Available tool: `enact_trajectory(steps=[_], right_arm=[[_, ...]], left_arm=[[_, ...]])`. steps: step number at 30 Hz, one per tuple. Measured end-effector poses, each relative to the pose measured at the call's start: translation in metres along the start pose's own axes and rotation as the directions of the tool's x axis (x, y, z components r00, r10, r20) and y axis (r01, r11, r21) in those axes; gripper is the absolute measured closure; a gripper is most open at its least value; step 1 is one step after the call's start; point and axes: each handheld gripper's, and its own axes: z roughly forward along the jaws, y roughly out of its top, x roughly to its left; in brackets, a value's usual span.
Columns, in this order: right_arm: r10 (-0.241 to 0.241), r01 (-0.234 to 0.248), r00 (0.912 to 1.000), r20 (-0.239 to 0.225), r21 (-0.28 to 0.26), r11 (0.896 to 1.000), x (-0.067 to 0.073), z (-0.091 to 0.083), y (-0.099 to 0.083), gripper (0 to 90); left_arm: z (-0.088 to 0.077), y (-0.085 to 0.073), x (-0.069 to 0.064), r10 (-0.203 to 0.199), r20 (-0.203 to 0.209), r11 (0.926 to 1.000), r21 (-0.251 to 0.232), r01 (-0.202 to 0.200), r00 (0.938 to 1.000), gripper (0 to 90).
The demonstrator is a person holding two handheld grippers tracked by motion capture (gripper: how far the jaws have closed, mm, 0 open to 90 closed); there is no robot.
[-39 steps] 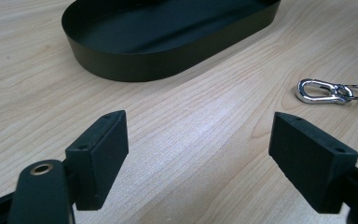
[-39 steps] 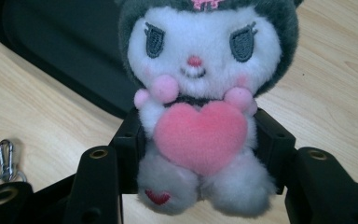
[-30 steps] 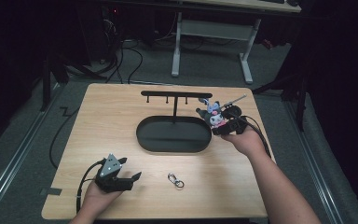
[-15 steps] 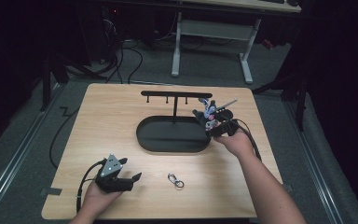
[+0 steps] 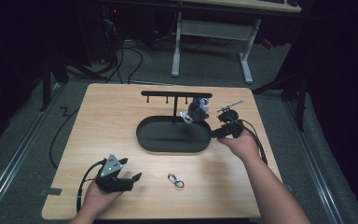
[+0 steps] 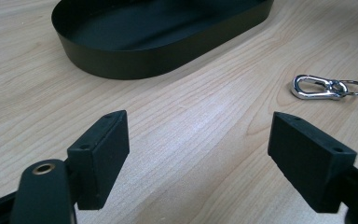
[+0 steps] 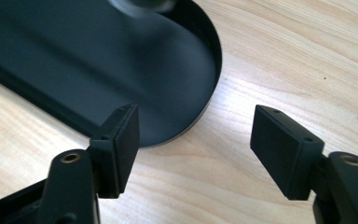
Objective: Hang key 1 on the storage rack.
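Your right gripper [image 5: 216, 132] has let go of the keychain charm [image 5: 196, 110] & pulled back toward lower right of the high view. Charm now hangs on the rack [image 5: 176, 94], centre-right of frame, over the tray [image 5: 144, 135]. Right jaws have just been opening, nothing between them.

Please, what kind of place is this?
Probably a lab or workshop set up for recording. A small wooden table holds a black oval tray with a hook rack; cables lie on the grey floor, and a white-legged desk stands behind.
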Motion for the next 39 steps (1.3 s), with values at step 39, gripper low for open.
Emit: enact_trajectory(steps=[39], right_arm=[[-0.212,0.125,0.9396,-0.269,-0.306,0.944,0.114,0.023,-0.141,66.3]], left_arm=[[-0.010,-0.006,-0.002,-0.015,-0.011,0.9994,0.032,0.015,0.9998,31.6]])
